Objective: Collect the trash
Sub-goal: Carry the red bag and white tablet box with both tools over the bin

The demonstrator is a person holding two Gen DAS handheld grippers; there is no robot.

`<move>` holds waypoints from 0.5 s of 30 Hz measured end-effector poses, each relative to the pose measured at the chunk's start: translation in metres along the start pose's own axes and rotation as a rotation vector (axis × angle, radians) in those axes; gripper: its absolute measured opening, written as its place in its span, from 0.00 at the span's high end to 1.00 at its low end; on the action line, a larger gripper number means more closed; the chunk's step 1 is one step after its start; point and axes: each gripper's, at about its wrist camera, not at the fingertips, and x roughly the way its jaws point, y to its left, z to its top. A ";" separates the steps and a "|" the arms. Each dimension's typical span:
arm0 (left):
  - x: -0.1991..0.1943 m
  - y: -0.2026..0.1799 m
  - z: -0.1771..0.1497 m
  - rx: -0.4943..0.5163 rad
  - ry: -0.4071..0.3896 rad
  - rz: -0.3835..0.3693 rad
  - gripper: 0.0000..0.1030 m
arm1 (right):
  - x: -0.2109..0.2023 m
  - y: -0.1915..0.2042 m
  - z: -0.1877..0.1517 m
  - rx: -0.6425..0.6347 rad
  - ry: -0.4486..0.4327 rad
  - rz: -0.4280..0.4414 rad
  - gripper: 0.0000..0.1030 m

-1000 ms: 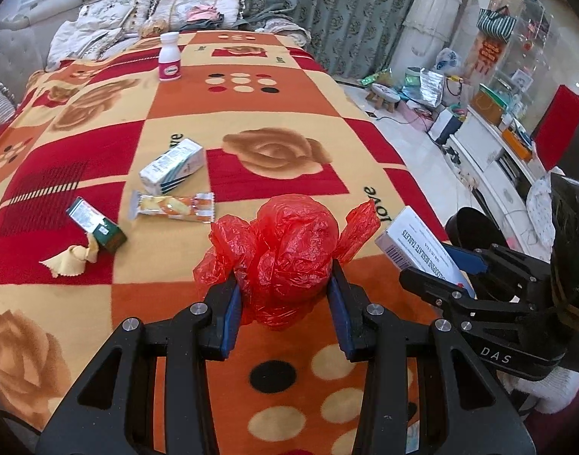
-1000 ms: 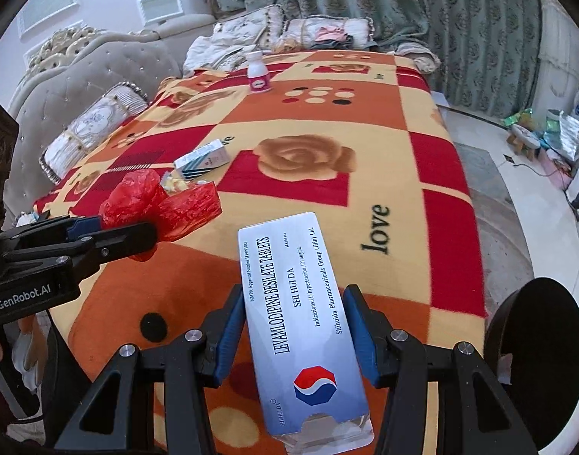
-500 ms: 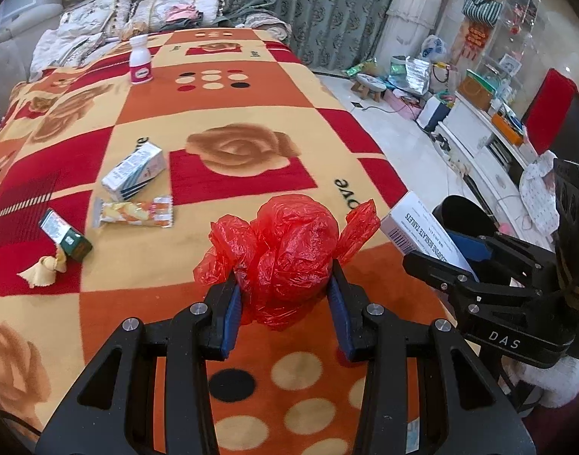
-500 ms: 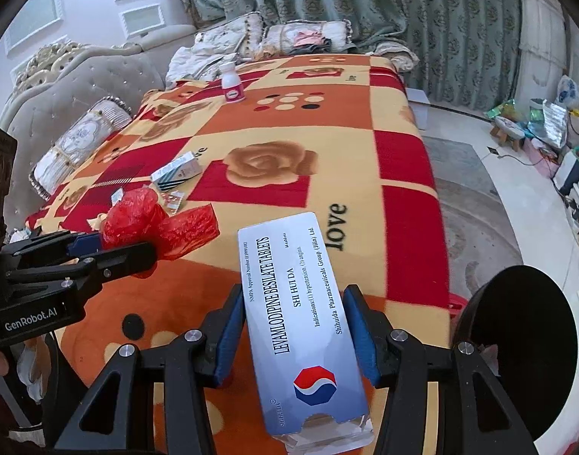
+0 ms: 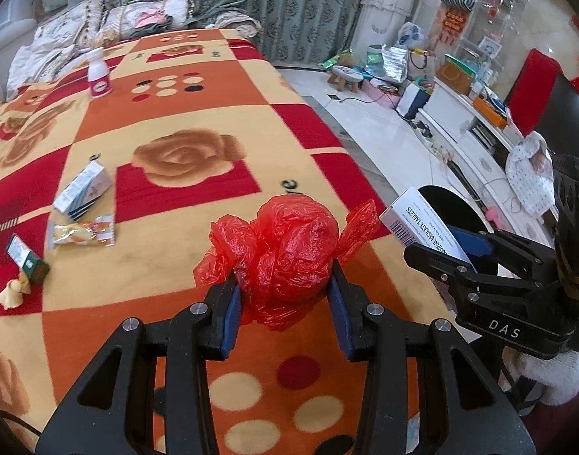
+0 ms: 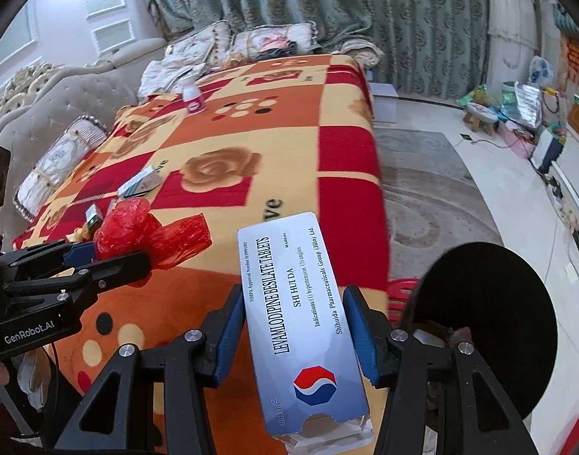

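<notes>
Left wrist view: left tool point(image 5: 285, 288) clamps a crumpled red plastic bag point(image 5: 289, 250) above the blanket point(image 5: 198, 113). Right wrist view: right tool point(image 6: 295, 335) grips a tablet box point(image 6: 301, 322) beside a black bin point(image 6: 494, 311).

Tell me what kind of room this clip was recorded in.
Most likely a home living room: a tufted sofa with cushions beside a table under a rose-patterned blanket, heavy green curtains, and a low white cabinet cluttered with household things.
</notes>
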 end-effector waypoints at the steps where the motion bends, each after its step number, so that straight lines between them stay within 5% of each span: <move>1: 0.001 -0.003 0.001 0.004 0.001 -0.004 0.62 | -0.001 -0.005 -0.001 0.007 -0.001 -0.006 0.51; 15: 0.029 -0.059 0.015 0.068 0.026 -0.066 0.62 | -0.019 -0.060 -0.008 0.095 -0.018 -0.072 0.51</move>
